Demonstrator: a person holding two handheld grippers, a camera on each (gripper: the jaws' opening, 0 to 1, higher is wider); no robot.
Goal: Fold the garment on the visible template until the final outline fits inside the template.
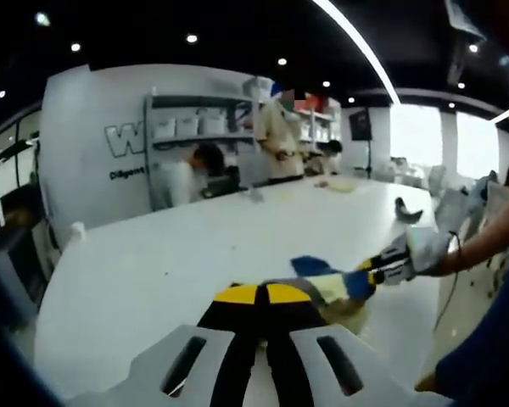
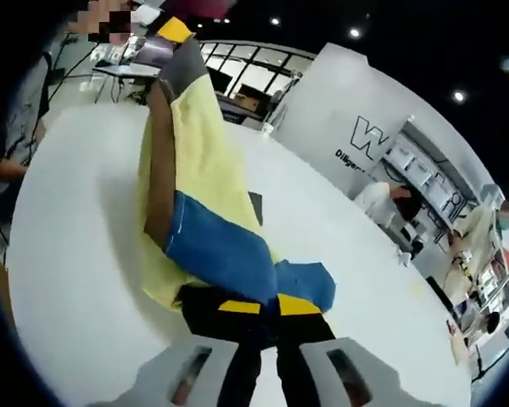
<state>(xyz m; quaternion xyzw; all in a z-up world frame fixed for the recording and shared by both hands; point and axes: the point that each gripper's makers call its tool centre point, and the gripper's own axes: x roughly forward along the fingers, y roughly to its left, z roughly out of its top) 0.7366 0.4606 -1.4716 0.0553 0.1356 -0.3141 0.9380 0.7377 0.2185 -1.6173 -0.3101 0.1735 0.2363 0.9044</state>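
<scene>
The garment (image 2: 199,144) is pale yellow with a blue part (image 2: 225,254). It hangs stretched above the white table (image 2: 76,254) between both grippers. In the right gripper view my right gripper (image 2: 259,307) is shut on the blue end. The yellow cloth runs up to my left gripper (image 2: 175,34), which holds the far end. In the left gripper view my left gripper (image 1: 260,295) has its jaws together, and the cloth (image 1: 327,284) bunches just beyond them. The right gripper (image 1: 375,275) comes in from the right, held by a gloved hand (image 1: 426,250). A small dark patch (image 2: 254,206) lies on the table behind the cloth.
The white table (image 1: 170,254) stretches far back. A dark object (image 1: 407,210) sits near its right side. People (image 1: 276,131) work at the far end in front of shelves (image 1: 195,127). A person's arm (image 1: 492,233) is at the right edge.
</scene>
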